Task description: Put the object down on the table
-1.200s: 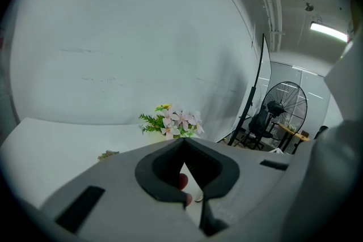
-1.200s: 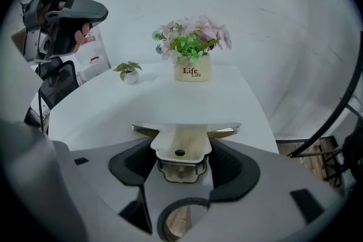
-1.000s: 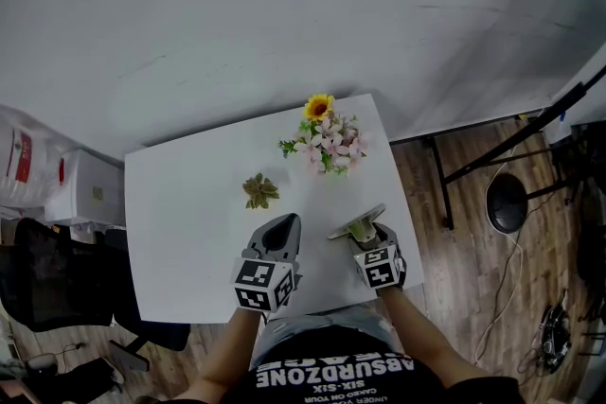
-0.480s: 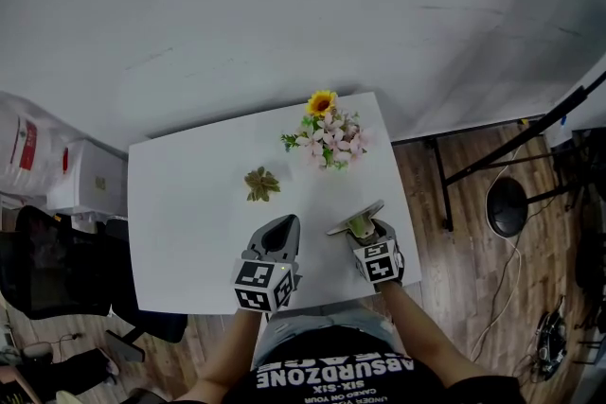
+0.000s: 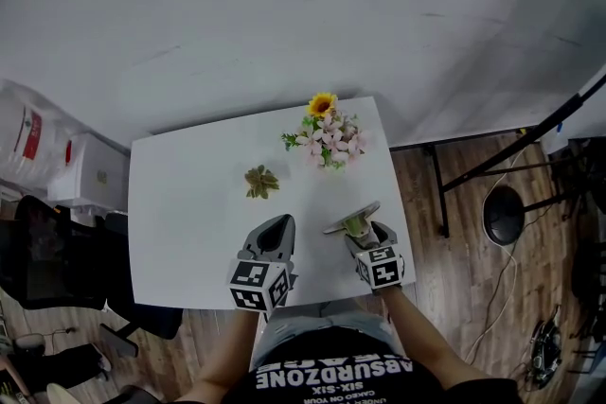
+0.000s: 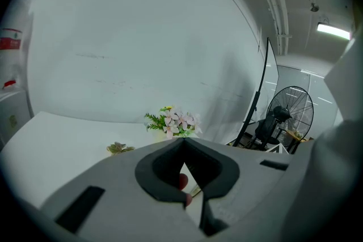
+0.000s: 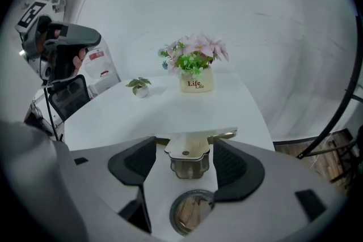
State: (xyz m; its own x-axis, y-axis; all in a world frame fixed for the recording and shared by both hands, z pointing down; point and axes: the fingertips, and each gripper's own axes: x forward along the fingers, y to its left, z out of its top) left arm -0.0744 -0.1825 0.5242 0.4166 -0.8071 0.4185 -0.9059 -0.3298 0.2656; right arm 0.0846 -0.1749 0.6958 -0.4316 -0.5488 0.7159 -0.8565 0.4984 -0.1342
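The object (image 7: 187,151) is a thin pale plate on a wooden and metal mount. It sits between the jaws of my right gripper (image 7: 185,147), which is shut on it. From the head view the object (image 5: 351,218) shows tilted, just over the white table (image 5: 189,203) near its front right edge, in front of the right gripper (image 5: 358,232). My left gripper (image 5: 276,227) hovers beside it to the left, over the table's front. In its own view the left gripper (image 6: 184,141) has its jaw tips together and holds nothing.
A pot of pink flowers with a sunflower (image 5: 327,139) stands at the table's far right. A small potted plant (image 5: 259,182) sits mid-table. A black chair (image 5: 47,260) is left of the table. A fan (image 5: 502,213) and stand legs are on the floor to the right.
Both grippers and the object keep their places over the table. Only the head camera has shifted slightly, sliding the scene a little in the frame.
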